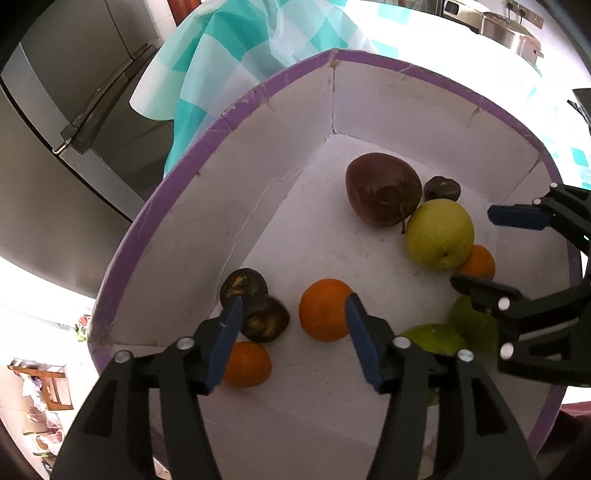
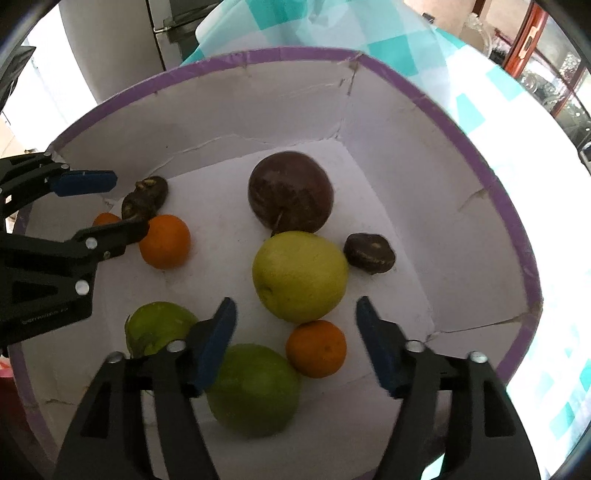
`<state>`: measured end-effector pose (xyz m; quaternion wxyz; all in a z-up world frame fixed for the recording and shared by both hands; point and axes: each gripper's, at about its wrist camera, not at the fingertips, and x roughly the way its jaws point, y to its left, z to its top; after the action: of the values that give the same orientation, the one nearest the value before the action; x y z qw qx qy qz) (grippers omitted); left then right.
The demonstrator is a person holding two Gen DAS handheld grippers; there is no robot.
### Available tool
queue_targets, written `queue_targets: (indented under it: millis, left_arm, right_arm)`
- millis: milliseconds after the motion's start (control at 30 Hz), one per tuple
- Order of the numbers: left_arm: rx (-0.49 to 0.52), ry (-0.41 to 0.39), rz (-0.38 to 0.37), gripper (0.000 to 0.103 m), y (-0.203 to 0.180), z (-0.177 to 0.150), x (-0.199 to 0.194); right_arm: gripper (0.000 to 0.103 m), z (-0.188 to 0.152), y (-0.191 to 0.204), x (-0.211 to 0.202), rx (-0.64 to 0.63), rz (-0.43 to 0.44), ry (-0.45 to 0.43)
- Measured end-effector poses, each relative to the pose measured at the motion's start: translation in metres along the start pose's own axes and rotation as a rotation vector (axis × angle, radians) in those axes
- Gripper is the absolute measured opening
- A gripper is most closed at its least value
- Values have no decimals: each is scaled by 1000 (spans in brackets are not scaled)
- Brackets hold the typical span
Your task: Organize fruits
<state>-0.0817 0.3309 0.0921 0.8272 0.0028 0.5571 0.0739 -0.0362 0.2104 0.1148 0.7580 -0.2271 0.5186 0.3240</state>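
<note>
A white box with a purple rim (image 1: pixel 221 122) (image 2: pixel 476 155) holds several fruits. In the left wrist view my left gripper (image 1: pixel 293 314) is open over an orange (image 1: pixel 323 310), two dark wrinkled fruits (image 1: pixel 255 302) and another orange (image 1: pixel 247 363). A dark red apple (image 1: pixel 382 188) and a yellow-green apple (image 1: pixel 439 232) lie further back. In the right wrist view my right gripper (image 2: pixel 295 321) is open and empty above the yellow-green apple (image 2: pixel 299 275), a small orange (image 2: pixel 316 349) and a green fruit (image 2: pixel 255 389). The dark red apple (image 2: pixel 290 192) lies beyond.
The box stands on a teal and white checked cloth (image 1: pixel 236 44) (image 2: pixel 517 122). A steel fridge (image 1: pixel 55 129) is to the left. A metal pot (image 1: pixel 509 29) stands at the far right. A dark wrinkled fruit (image 2: pixel 369 253) lies near the box's right wall.
</note>
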Motion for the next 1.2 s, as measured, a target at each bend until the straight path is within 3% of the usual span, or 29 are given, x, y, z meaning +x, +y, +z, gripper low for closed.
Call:
queue_targets:
  millis: [167, 233, 300, 367, 467, 533, 667, 767, 833, 900, 1000, 1200]
  left_arm:
    - [1, -6, -2, 81, 2, 1, -2]
    - [3, -19, 28, 82, 5, 3, -6]
    - [7, -52, 41, 93, 6, 5, -13]
    - [28, -94, 45, 101, 2, 9, -23]
    - [38, -115, 33, 101, -1, 14, -32]
    - [14, -123, 15, 101, 3, 17, -38]
    - [-57, -136, 6, 101, 16, 20, -50]
    - [-89, -118, 94, 101, 19, 17, -54]
    - [-99, -129, 199, 101, 19, 14, -59]
    - [-102, -151, 250, 101, 20, 12, -64]
    - [-128, -152, 199, 101, 23, 9, -67]
    - [-180, -77, 144, 101, 30, 10, -56]
  right_arm:
    - [77, 1, 2, 2, 1, -21, 4]
    - [81, 3, 3, 2, -1, -29, 10]
    - [88, 6, 4, 4, 5, -21, 24]
    - [88, 12, 7, 8, 17, -4, 60]
    - [88, 23, 13, 12, 24, -1, 127]
    - [88, 33, 20, 6, -6, -54, 112]
    - [88, 44, 23, -6, 12, -54, 86]
    - [88, 45, 23, -13, 42, -42, 79]
    - [88, 42, 22, -22, 74, -24, 44]
    - [88, 39, 22, -30, 115, 4, 17]
    - [88, 35, 20, -37, 156, 19, -8]
    - [88, 27, 16, -35, 211, 9, 11]
